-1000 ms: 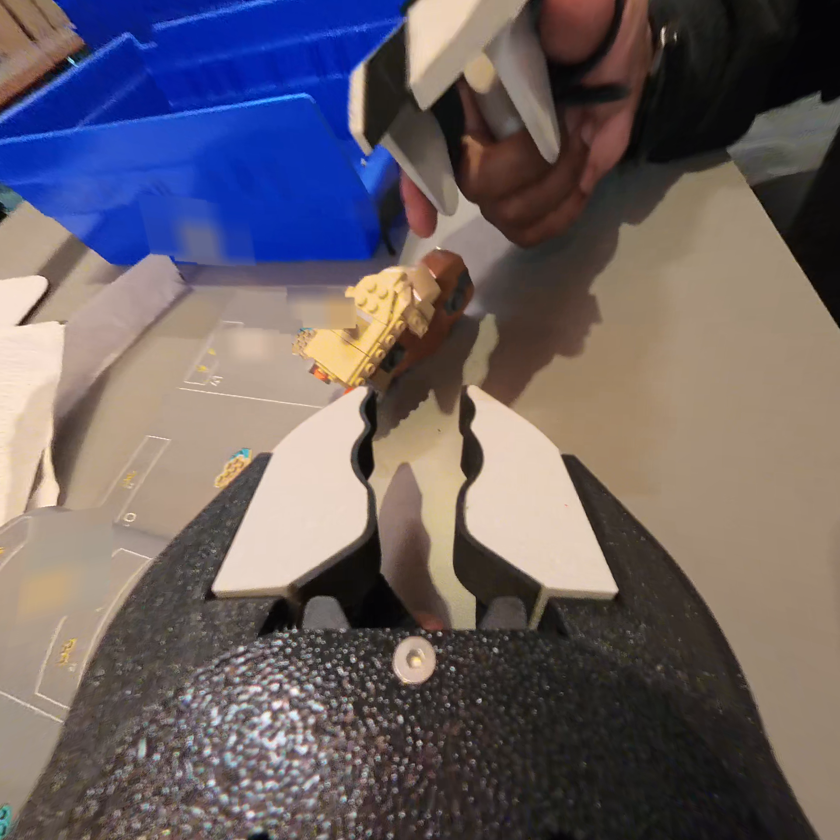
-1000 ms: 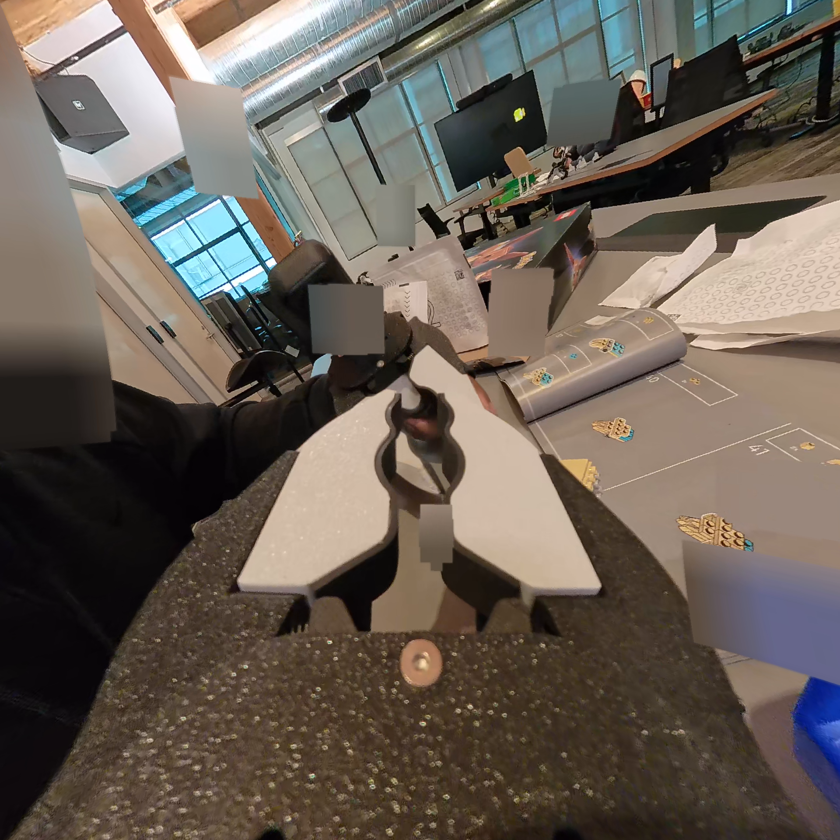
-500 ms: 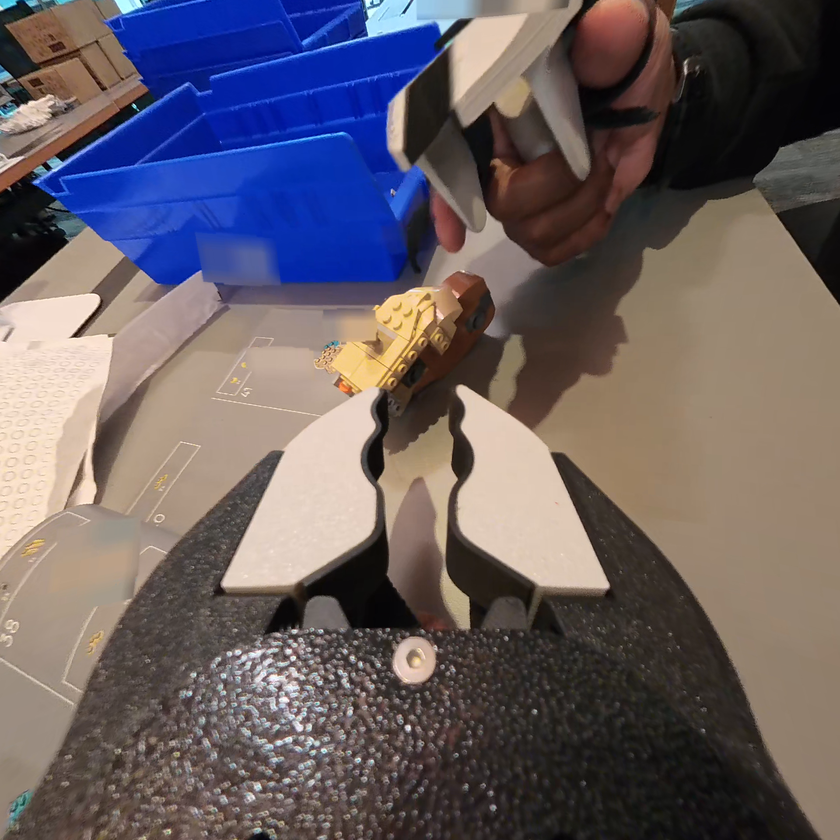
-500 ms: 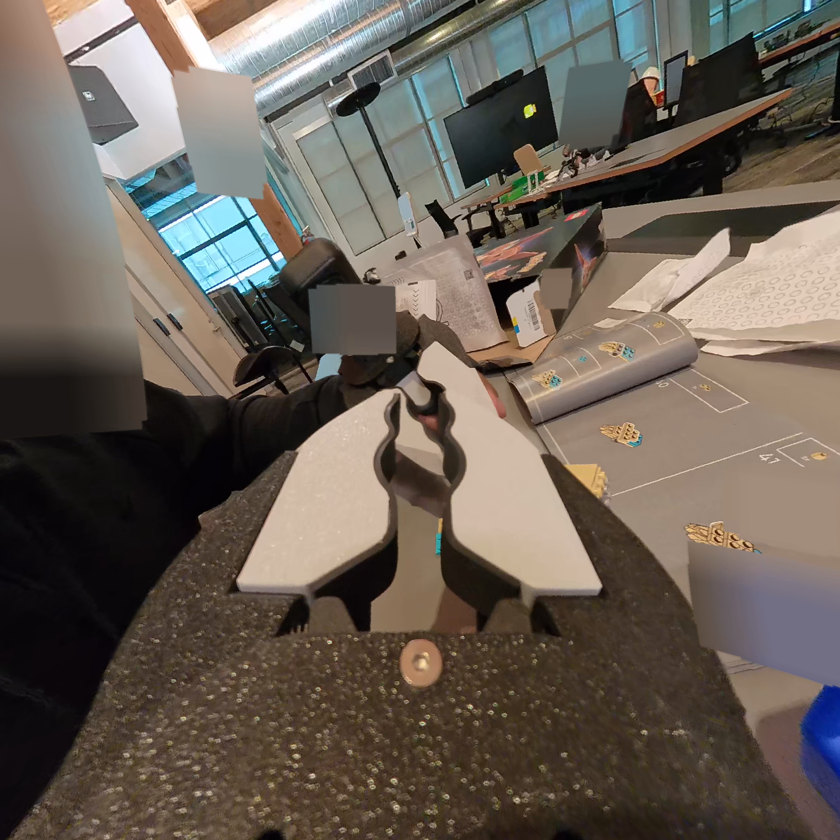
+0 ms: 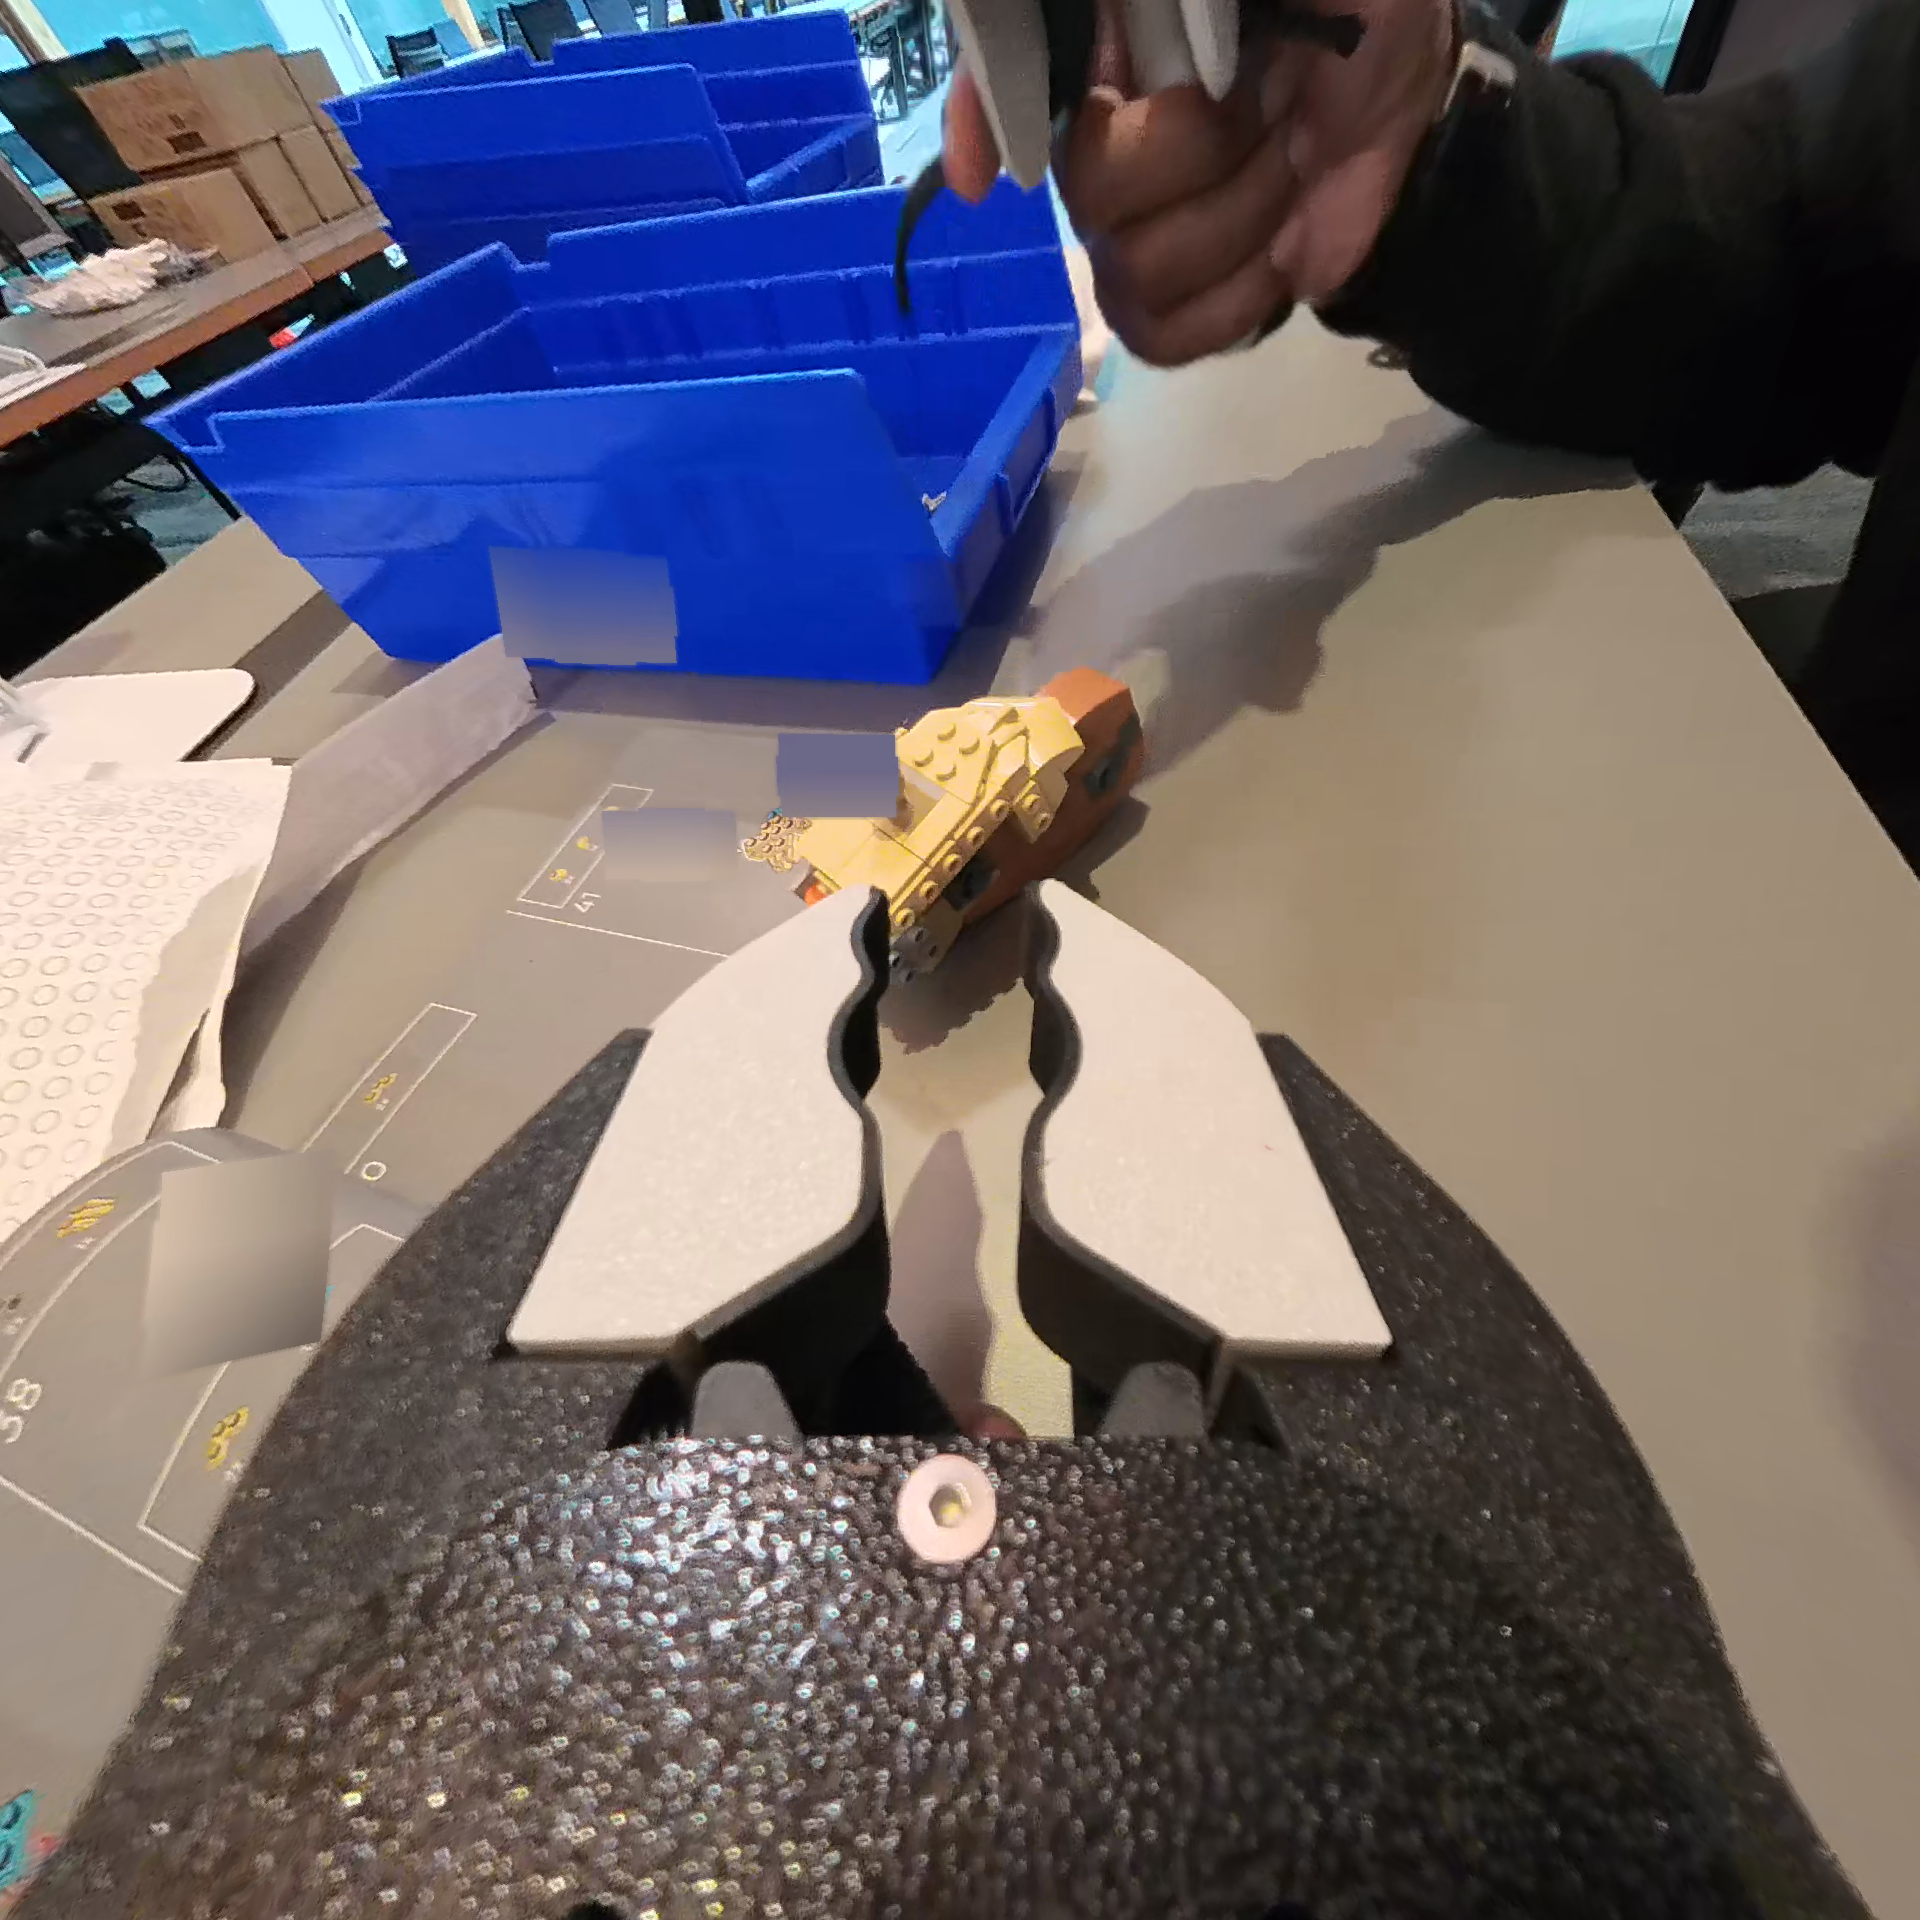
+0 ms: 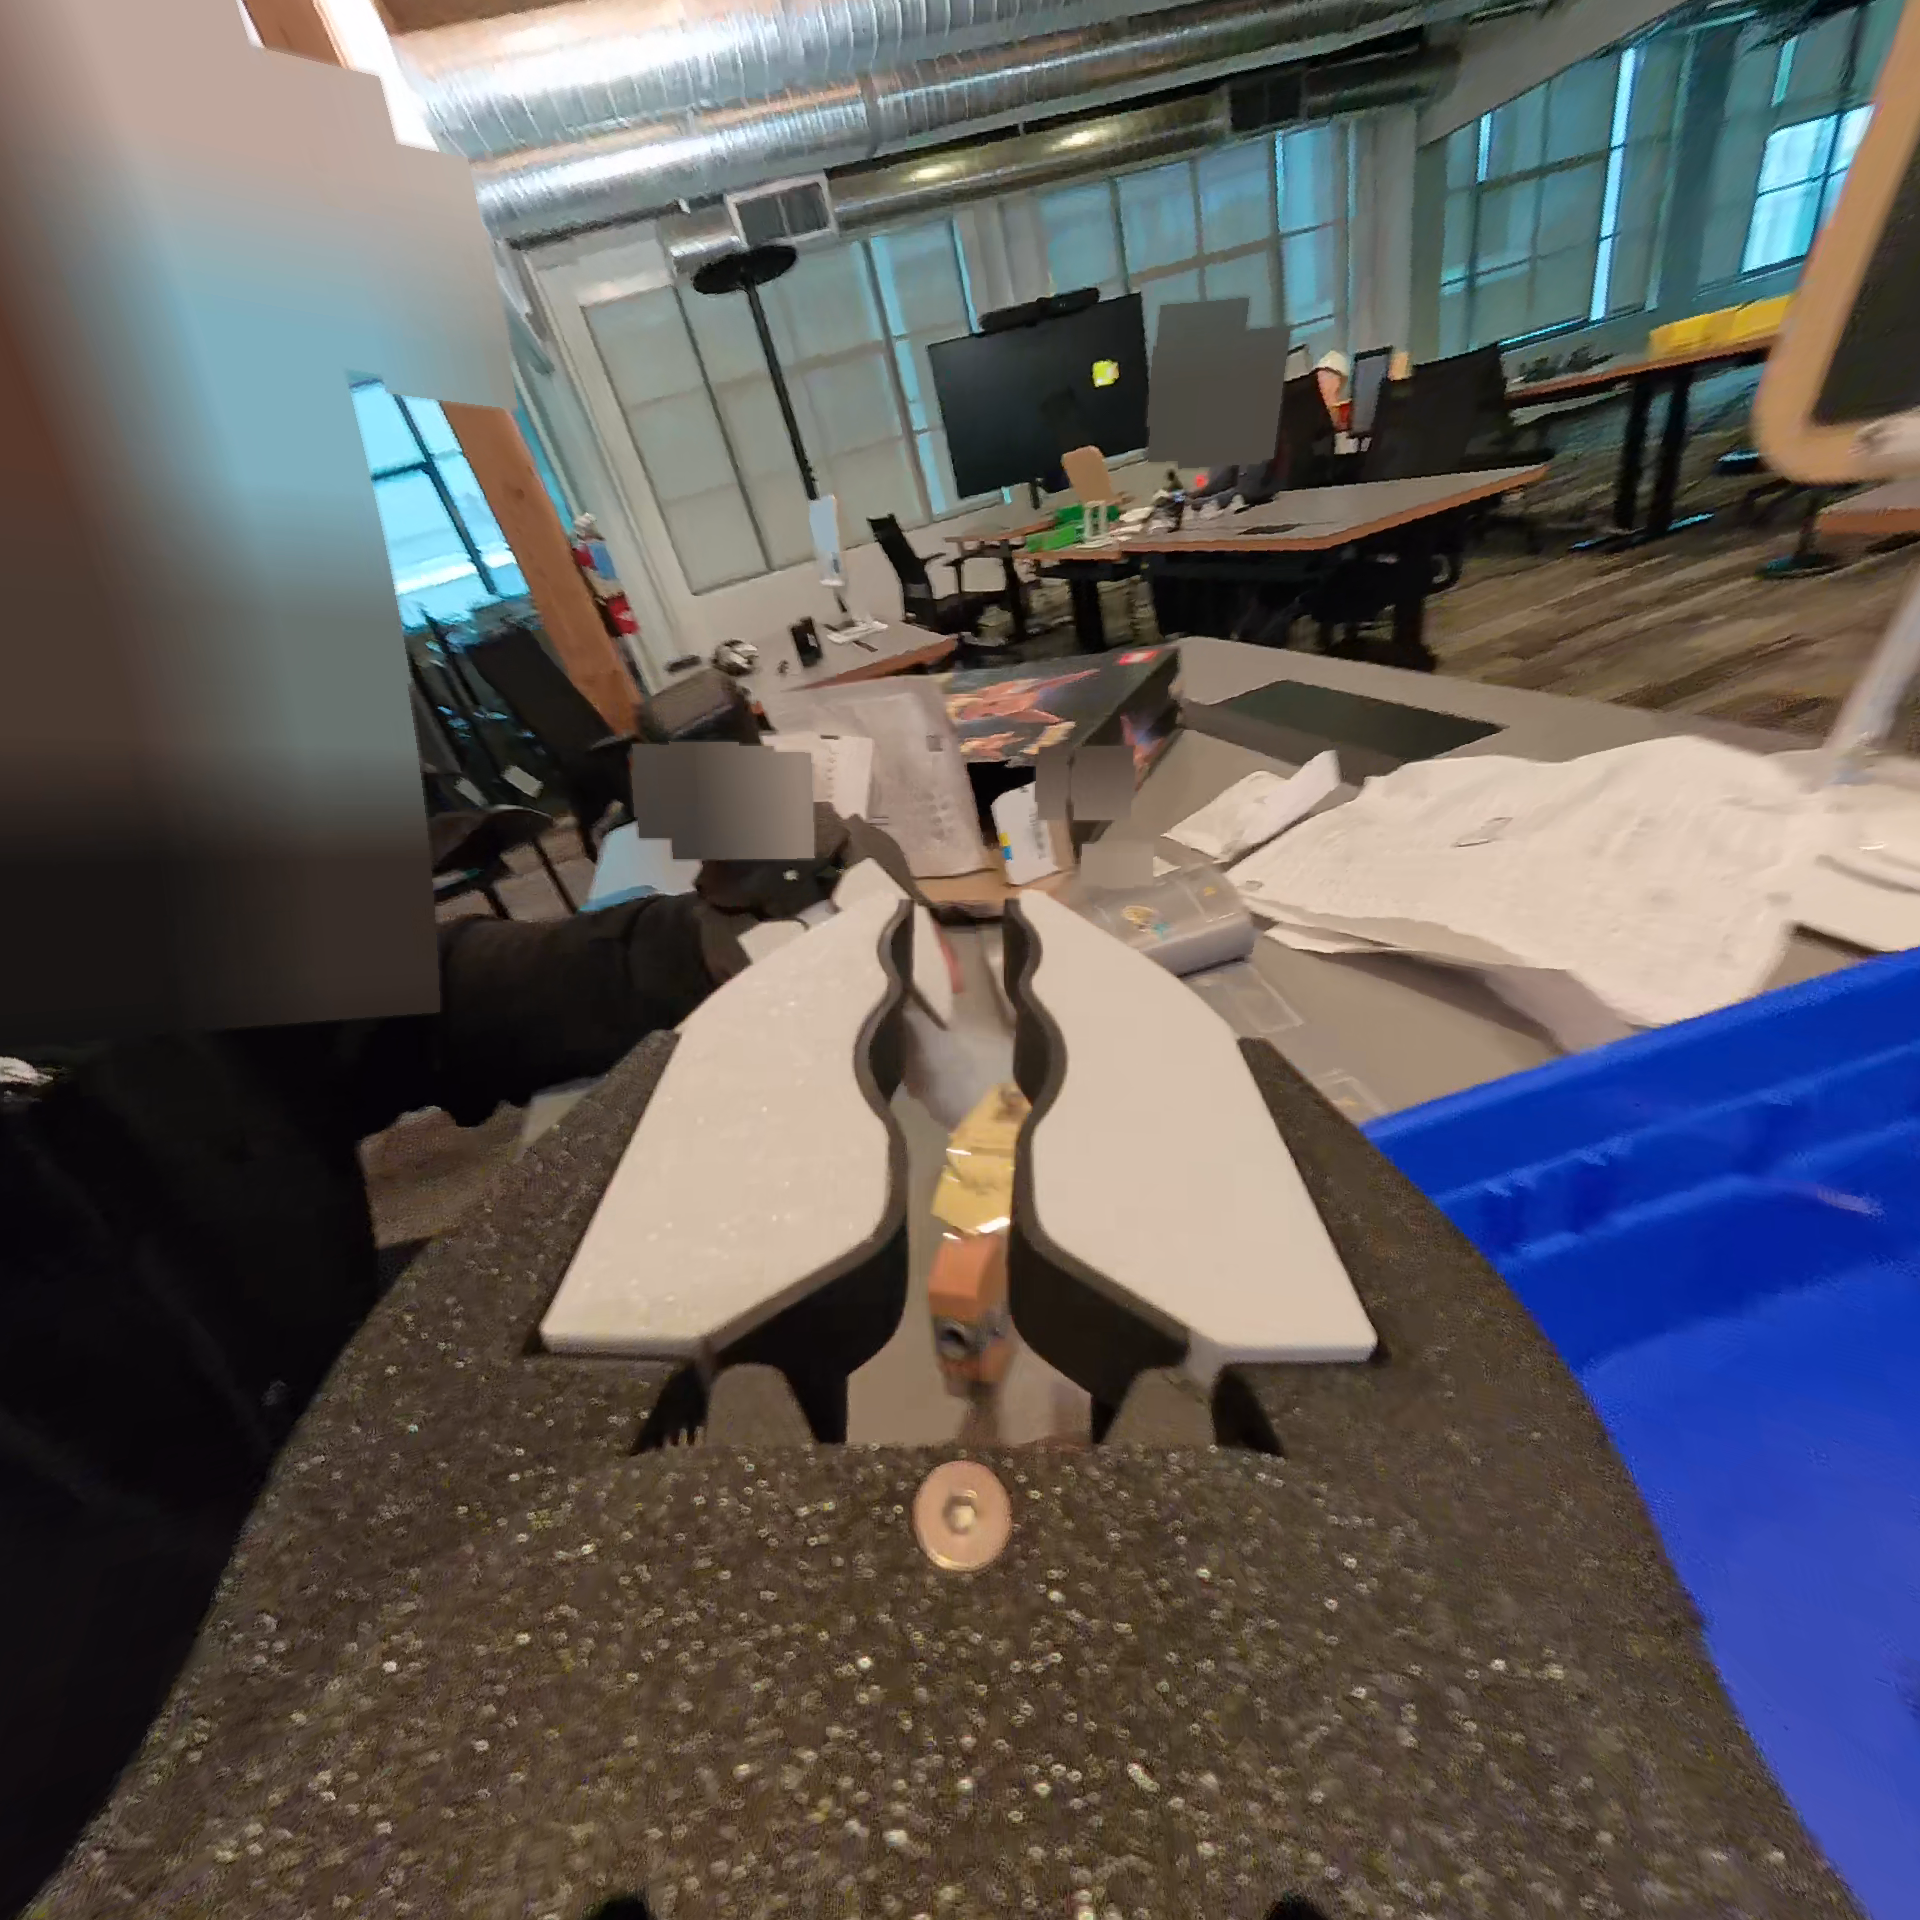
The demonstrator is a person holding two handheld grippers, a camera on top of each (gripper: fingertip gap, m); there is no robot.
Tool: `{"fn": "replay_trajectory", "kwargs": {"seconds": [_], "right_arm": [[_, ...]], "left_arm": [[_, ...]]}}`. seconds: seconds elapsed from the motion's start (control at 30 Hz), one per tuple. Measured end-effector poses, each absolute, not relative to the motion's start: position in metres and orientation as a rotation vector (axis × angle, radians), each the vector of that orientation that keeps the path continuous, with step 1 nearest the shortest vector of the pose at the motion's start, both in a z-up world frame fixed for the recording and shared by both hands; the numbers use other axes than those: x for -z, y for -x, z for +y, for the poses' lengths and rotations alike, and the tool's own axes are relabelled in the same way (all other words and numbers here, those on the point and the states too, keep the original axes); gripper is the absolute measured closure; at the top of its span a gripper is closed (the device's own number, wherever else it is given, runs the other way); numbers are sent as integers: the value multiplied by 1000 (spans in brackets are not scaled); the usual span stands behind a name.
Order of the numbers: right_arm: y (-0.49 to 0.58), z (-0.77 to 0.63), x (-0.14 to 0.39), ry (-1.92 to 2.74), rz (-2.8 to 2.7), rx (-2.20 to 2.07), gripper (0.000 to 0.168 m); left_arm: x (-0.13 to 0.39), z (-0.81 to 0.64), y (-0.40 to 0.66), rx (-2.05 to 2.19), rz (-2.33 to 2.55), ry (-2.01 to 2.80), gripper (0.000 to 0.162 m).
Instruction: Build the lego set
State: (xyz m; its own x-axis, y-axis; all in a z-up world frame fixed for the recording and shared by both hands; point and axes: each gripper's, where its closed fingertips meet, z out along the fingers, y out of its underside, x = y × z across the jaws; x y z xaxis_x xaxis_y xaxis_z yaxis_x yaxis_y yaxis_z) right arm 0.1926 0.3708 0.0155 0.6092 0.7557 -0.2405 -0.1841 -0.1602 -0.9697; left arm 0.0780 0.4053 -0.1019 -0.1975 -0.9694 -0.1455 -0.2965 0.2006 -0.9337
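A partly built tan and brown lego model [image 5: 977, 800] lies on the grey table, at the edge of the open instruction booklet [image 5: 436, 1018]. My left gripper [image 5: 958, 920] is open and empty, low over the table. Its left fingertip is right beside the model's near end. My right gripper [image 5: 1107, 114] is held high above the model, near the blue bin. In the right wrist view my right gripper [image 6: 958, 914] is open with nothing between its fingers. The model [image 6: 971, 1195] shows far below through the gap.
Blue plastic bins [image 5: 623, 499] stand behind the model and also show in the right wrist view [image 6: 1714, 1247]. White paper bags [image 5: 94, 935] lie at the left. A lego box [image 6: 1060, 707] stands farther off. The table's edge [image 5: 1766, 727] runs along the right. The left gripper's tips are roughly 15 cm from the right gripper's.
My right gripper has risen and swung over towards the blue bin, and its jaws have opened from nearly shut. My left gripper has tilted up and drawn back slightly. The model has not moved.
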Motion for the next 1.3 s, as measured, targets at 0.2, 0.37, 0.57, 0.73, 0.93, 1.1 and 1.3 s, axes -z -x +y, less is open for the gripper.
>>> {"fn": "replay_trajectory", "kwargs": {"seconds": [0.2, 0.37, 0.57, 0.73, 0.93, 1.1, 1.3], "right_arm": [[-273, 382, -1, 1695, -436, -520, 154], [-319, 384, 22, 1823, -336, -427, 154], [-337, 380, 26, 1844, -316, -370, 154], [-347, 377, 32, 1883, -362, -294, 154], [-359, 375, 54, 2094, -905, 0, 155], [-368, 375, 94, 2272, -1732, 159, 155], [-365, 377, 133, 2437, -2115, 73, 149]], "left_arm": [[103, 405, -78, 1041, 1663, 1228, 138], [104, 407, -79, 1071, 1663, 1252, 138], [104, 410, -80, 1081, 1653, 1281, 138], [105, 411, -81, 1088, 1653, 1296, 138], [102, 415, -81, 1130, 1625, 1321, 138], [100, 416, -80, 1148, 1609, 1317, 138], [97, 418, -79, 1170, 1586, 1318, 138]]}}
